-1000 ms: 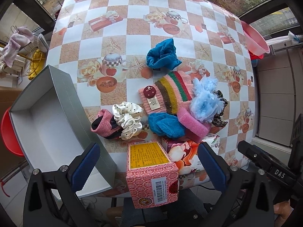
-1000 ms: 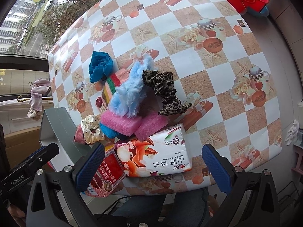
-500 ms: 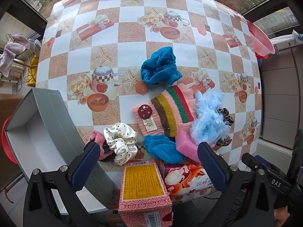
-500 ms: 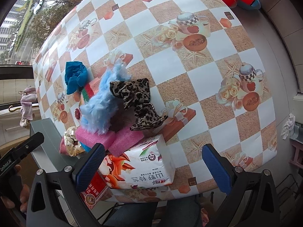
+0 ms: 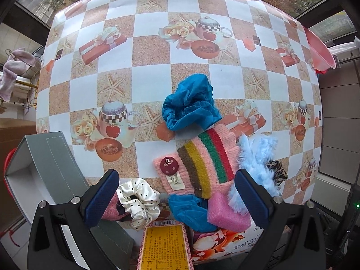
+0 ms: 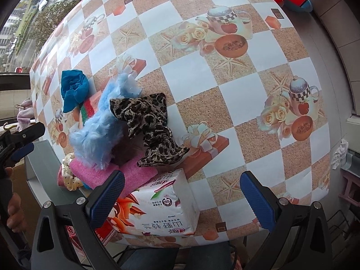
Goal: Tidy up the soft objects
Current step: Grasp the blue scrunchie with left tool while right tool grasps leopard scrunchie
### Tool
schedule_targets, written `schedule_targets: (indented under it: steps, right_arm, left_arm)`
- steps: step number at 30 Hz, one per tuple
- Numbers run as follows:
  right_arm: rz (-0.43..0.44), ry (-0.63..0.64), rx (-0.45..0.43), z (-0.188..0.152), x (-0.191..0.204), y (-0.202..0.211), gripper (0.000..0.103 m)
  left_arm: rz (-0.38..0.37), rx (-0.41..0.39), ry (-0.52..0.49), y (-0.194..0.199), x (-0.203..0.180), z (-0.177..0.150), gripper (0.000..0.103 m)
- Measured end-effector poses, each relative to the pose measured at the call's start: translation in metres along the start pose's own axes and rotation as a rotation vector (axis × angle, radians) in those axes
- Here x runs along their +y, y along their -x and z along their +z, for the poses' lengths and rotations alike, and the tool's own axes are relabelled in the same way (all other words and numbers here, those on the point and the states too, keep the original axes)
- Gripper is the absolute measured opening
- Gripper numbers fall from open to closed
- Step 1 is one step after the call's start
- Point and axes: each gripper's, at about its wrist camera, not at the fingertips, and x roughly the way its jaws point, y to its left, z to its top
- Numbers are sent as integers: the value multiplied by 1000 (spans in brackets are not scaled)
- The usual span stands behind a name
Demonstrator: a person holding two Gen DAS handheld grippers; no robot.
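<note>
Both the left gripper point(image 5: 176, 192) and right gripper point(image 6: 182, 193) hover with jaws apart and empty, so closing into the crowded pile risks snagging the blue fluffy scrunchie point(image 5: 256, 157) along with the striped knit band point(image 5: 202, 159).

My 2 wrist cameras look down from the near table point(image 5: 153, 51) edge; both share the fluffy blue scrunchie point(image 5: 256, 157) point(image 6: 101, 130) pile.

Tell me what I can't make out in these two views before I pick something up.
- Grey box, left wrist view: its inside is mostly cut off by the frame edge and the left claw; contents unknown.
- Pink knit item, same view: half hidden behind a claw finger and the white dotted scrunchie.
- Red carton, right wrist view: nearly all covered by the right claw and the tissue pack.
</note>
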Motion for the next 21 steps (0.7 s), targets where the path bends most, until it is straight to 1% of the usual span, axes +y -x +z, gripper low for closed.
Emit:
schedule_targets:
  steps: [5, 9, 13, 14, 17, 19, 21]
  right_arm:
    - [-17, 32, -2, 9, 9, -12, 103]
    - [-35, 58, -3, 17, 16, -24, 103]
    - [-26, 72, -24, 27, 23, -36, 103]
    - [-30, 84, -30, 30, 27, -40, 103]
    - [-60, 122, -25, 39, 36, -57, 103]
    - [-80, 136, -28, 43, 38, -65, 103]
    - [-133, 120, -43, 49, 30, -68, 103]
  left_arm:
    - [-5, -17, -5, -8, -10, 9, 103]
    - [6, -33, -22, -19, -19, 20, 103]
    - [51, -75, -21, -33, -24, 36, 103]
    - [64, -75, -16, -38, -25, 40, 103]
    - [70, -58, 8, -52, -24, 49, 103]
    - [93, -55, 7, -59, -25, 53, 103]
    - [101, -45, 6, -65, -25, 54, 103]
